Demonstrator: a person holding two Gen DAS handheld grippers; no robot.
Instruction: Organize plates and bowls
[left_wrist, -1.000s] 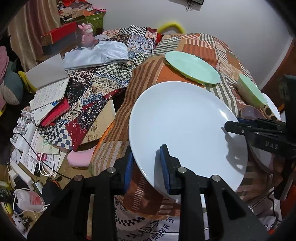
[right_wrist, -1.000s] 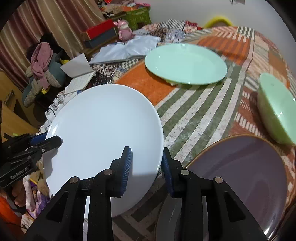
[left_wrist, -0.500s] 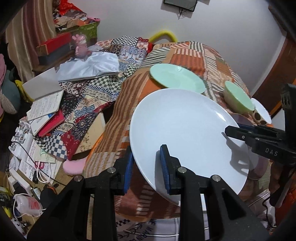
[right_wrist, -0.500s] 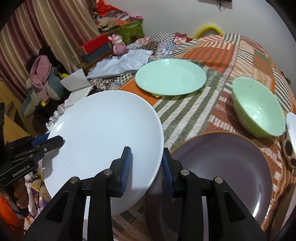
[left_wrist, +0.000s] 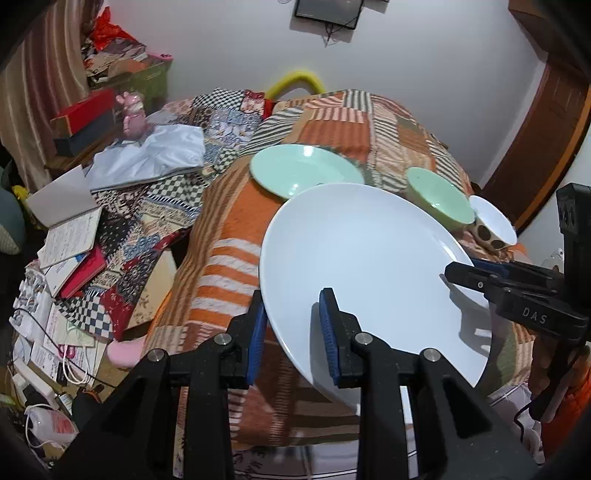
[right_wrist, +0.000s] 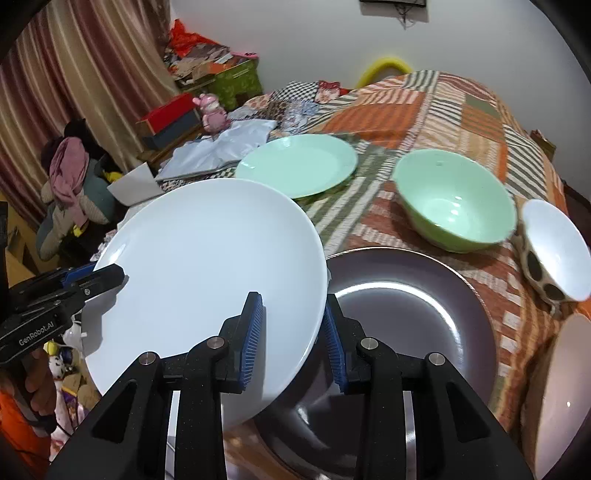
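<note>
I see the patchwork bedspread (right_wrist: 461, 107) under everything. Big white plate (right_wrist: 207, 266) is up off it, tilted, clamped at opposite rims: my left gripper (left_wrist: 291, 328) and right gripper (right_wrist: 293, 338) both pinch its edge btwn blue pads. Purple plate (right_wrist: 399, 332) lies just right of my right jaws. Ahead: mint plate (right_wrist: 299, 166), mint bowl (right_wrist: 454, 199), then small spotted bowl (right_wrist: 554, 251), far right.
</note>
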